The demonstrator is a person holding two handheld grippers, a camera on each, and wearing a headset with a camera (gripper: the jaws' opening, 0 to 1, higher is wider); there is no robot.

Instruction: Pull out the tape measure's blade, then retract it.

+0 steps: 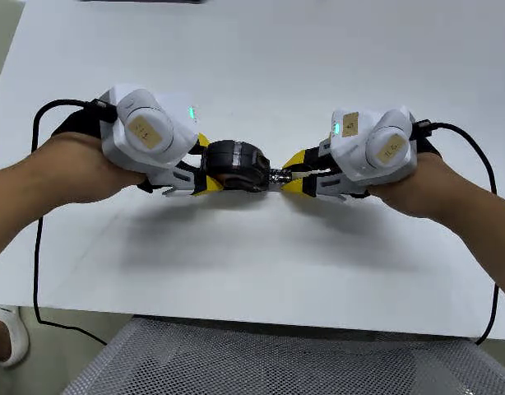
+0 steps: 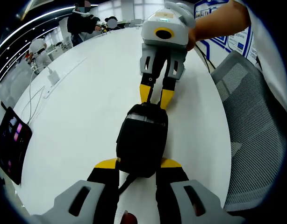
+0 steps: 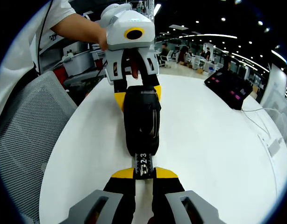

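The left claw [image 1: 205, 163] clenches the tape measure [image 1: 234, 164]; the right claw [image 1: 292, 173] pinches its blade [image 3: 143, 164] — barely out. Likely next: pull them apart.

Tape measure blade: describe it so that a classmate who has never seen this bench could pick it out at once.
On the white workbench, two hand-held grippers meet nose to nose. The left hand-held gripper clamps a black tape measure case; the short strip leaving it into the right hand-held gripper is the blade. It alone is thin, flat and carries printed numbers.
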